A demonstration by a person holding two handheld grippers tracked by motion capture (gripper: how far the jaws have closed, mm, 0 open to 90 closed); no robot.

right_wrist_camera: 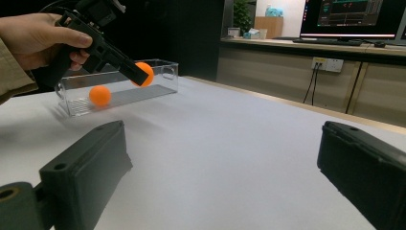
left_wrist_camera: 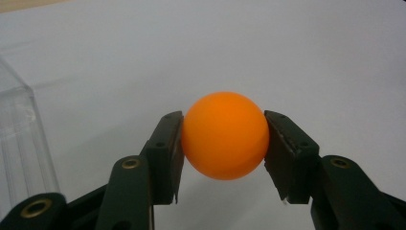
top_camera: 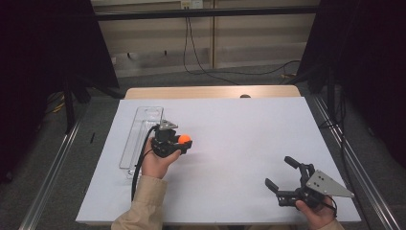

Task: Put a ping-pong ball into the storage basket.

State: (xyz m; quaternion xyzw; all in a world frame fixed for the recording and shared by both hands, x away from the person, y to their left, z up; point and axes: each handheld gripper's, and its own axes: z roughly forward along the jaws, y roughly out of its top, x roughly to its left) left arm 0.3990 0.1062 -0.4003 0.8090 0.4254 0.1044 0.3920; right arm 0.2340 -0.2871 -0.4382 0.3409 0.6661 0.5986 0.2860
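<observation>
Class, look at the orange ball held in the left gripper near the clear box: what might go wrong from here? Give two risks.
1. The left gripper pinches the smooth round orange ball only at its two sides, so it may squirt out and roll across the white table.
2. The clear box is narrow and already holds a second ball; a release slightly off may bounce off its rim.

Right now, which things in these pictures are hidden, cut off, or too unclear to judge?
- High view: the left hand and left gripper cover the near end of the clear box, so the second orange ball inside stays hidden there.
- Left gripper view: the box is cut off by the left edge.
- Right gripper view: the left gripper's jaw hides part of the held orange ball.
- Right gripper view: the monitor text is too small to read.
</observation>
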